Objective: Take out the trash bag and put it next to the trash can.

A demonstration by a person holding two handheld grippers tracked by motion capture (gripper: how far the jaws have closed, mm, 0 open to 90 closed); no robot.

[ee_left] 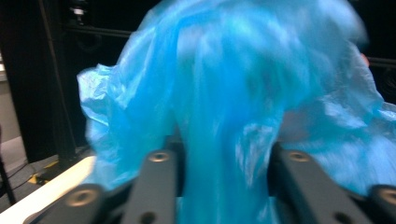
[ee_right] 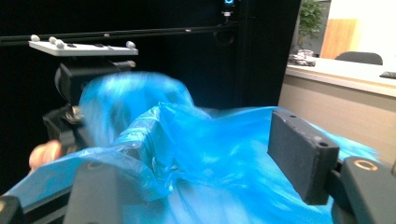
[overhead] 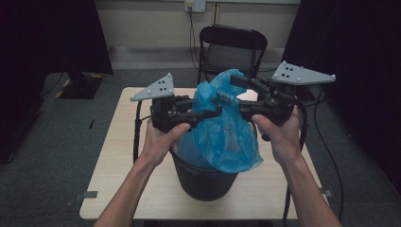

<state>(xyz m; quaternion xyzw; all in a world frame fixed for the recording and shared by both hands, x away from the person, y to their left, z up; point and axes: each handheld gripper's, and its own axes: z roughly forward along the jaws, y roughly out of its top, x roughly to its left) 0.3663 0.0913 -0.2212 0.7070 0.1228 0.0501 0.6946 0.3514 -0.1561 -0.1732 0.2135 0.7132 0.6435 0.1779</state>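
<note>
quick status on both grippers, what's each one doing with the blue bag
left gripper: jaws part open, blue bag between them; whether the pads press it cannot be told.
right gripper: open, bag film draped between the jaws, not pinched.

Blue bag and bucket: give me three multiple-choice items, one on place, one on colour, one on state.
1. Where does the black bucket stand?
A. on the table
B. on the chair
C. on the floor

2. What colour is the plastic bag?
A. white
B. blue
C. green

3. How is the bag hanging?
A. folded flat on the table
B. wholly inside the bucket
C. lifted above the bucket, partly draped over its rim

Key: 1 A, the bucket sits on the tabletop. 2 B, all views show blue film. 3 C, the high view shows it raised between the hand-held grippers.
</note>
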